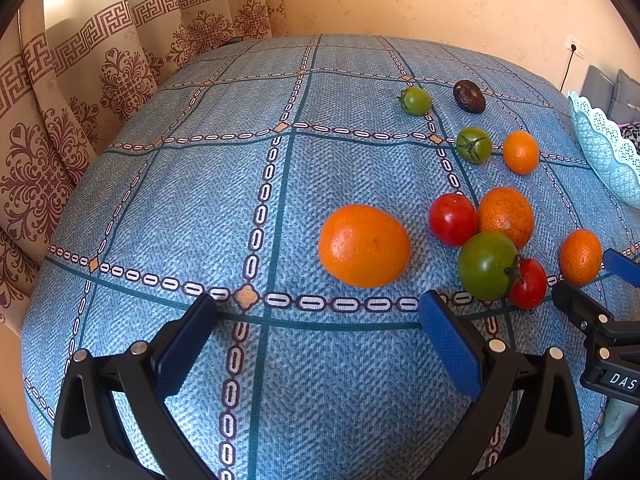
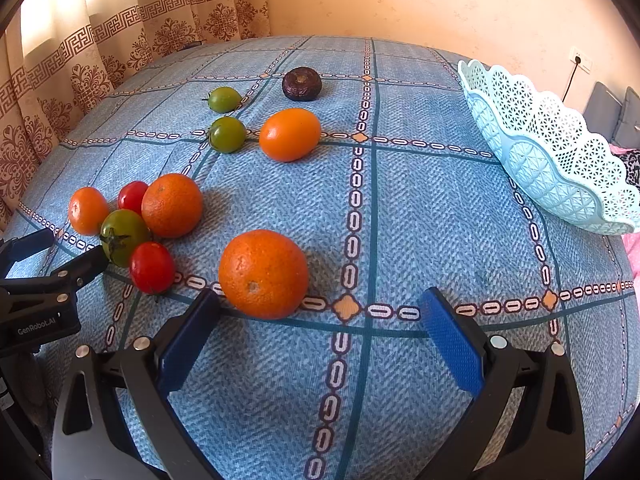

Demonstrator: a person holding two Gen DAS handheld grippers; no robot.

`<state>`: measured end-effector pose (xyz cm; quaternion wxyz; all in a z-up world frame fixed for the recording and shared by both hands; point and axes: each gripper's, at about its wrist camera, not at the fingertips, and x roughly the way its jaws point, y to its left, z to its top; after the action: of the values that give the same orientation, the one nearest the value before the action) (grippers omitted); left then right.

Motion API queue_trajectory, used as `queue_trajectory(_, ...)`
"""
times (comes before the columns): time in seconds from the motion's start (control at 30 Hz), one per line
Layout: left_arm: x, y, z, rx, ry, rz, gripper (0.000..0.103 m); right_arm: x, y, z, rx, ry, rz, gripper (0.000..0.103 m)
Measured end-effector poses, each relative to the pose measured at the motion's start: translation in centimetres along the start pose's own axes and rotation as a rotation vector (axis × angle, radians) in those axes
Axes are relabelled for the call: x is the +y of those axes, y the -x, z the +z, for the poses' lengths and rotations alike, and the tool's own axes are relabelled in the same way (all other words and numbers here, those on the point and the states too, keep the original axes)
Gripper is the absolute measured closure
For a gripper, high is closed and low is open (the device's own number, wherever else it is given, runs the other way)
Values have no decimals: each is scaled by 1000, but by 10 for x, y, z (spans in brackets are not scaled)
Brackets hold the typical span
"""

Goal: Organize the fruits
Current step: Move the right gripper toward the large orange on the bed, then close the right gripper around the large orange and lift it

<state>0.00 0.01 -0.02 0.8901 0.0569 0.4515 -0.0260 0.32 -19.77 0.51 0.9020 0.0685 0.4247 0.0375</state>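
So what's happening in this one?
A person holds two hand-held grippers over a blue-clothed table; both are open and empty. The left hand-held gripper faces a large orange; the right hand-held gripper faces another orange. All the fruit lies on the cloth, none visible in the basket.

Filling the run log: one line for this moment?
left gripper open | right gripper open | fruits loose on tablecloth | basket holds none visibly

A lived-in home room: patterned beige curtains (image 1: 80,92) hang at far left beside floral wallpaper (image 1: 440,0). A blue checked tablecloth (image 1: 280,200) covers the counter, and a wall socket (image 2: 580,60) with a plugged-in cord sits at far right.
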Motion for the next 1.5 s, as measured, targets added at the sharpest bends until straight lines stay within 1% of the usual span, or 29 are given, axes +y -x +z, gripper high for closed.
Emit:
queue_trajectory(0.4,0,0,0,-2,0,0,5,2,2,1,-7,-4,7,2)
queue_trajectory(0.5,2,1,0,-7,3,-13,5,0,6,1,-17,-16,25,2)
queue_trajectory(0.57,5,4,0,-12,1,-27,5,-4,12,0,-36,-32,60,2)
queue_trajectory(0.6,7,7,0,-25,-2,-42,5,-7,14,0,-45,-40,77,2)
queue_trajectory(0.63,5,8,2,-28,-1,-41,5,-8,16,0,-54,-47,87,2)
queue_trajectory(0.67,7,13,2,-48,2,-43,5,-9,18,0,-65,-54,95,2)
queue_trajectory(0.77,6,21,5,-74,2,-39,5,-11,27,0,-106,-74,120,2)
queue_trajectory(0.87,6,24,7,-85,-2,-31,5,-9,33,1,-128,-71,132,2)
queue_trajectory(1.2,8,15,14,-73,10,-12,5,-7,35,1,-120,-59,125,2)
queue_trajectory(1.23,7,14,15,-73,9,-14,5,-6,33,3,-120,-58,123,3)
queue_trajectory(1.3,6,12,16,-71,6,-27,6,-4,32,4,-117,-55,129,10)
queue_trajectory(1.37,4,10,18,-65,5,-48,11,-2,28,5,-101,-47,137,22)
queue_trajectory(1.4,4,8,19,-61,6,-56,15,-2,26,5,-92,-42,140,25)
queue_trajectory(1.43,4,6,20,-56,9,-68,19,0,24,5,-82,-36,143,30)
queue_trajectory(1.47,4,4,20,-49,13,-79,20,0,22,5,-76,-33,146,36)
queue_trajectory(1.5,5,1,21,-41,20,-88,22,2,20,5,-68,-28,152,39)
